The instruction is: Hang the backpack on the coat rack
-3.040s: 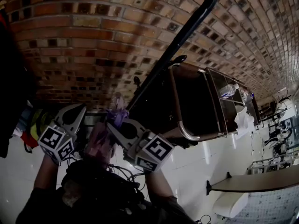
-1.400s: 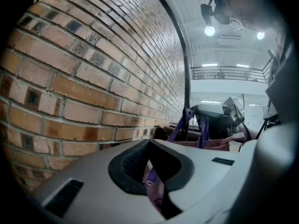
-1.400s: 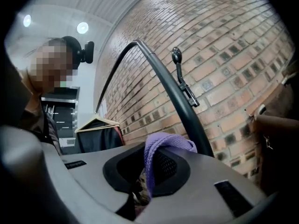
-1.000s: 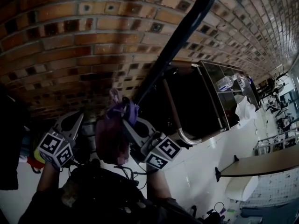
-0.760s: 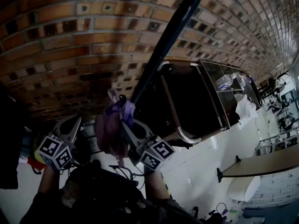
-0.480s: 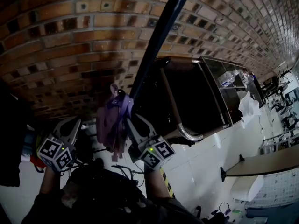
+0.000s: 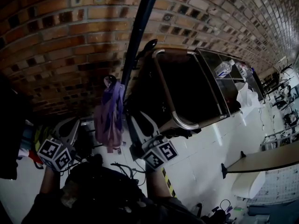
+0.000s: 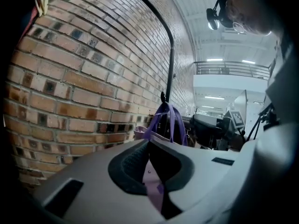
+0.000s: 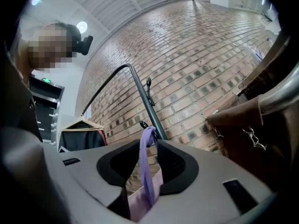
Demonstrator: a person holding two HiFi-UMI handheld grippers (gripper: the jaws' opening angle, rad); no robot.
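Note:
The lilac backpack [image 7: 108, 120] hangs by its purple strap [image 7: 115, 93] from a low hook [image 7: 110, 80] on the black coat rack pole [image 7: 138, 27], in front of the brick wall. My right gripper [image 7: 139, 121] sits just right of and below the bag. Its jaws are opening; in the right gripper view the strap [image 9: 145, 157] shows in the gap of the right gripper [image 9: 145, 146] and neither pad presses on it. My left gripper [image 7: 74, 124] is lower left, apart from the bag. In the left gripper view the left gripper [image 8: 148, 141] has its tips together, with the backpack [image 8: 164, 122] beyond them.
A second hook [image 7: 148, 45] sticks out higher up the pole. A dark brown cabinet with a metal frame [image 7: 180, 94] stands right of the rack. A dark garment on a wooden hanger [image 9: 81, 133] hangs at the left. The person's arms are below the grippers.
The right gripper has let go of the purple strap and drawn back down from the hook. The backpack now hangs on its own. The left gripper has also sunk away.

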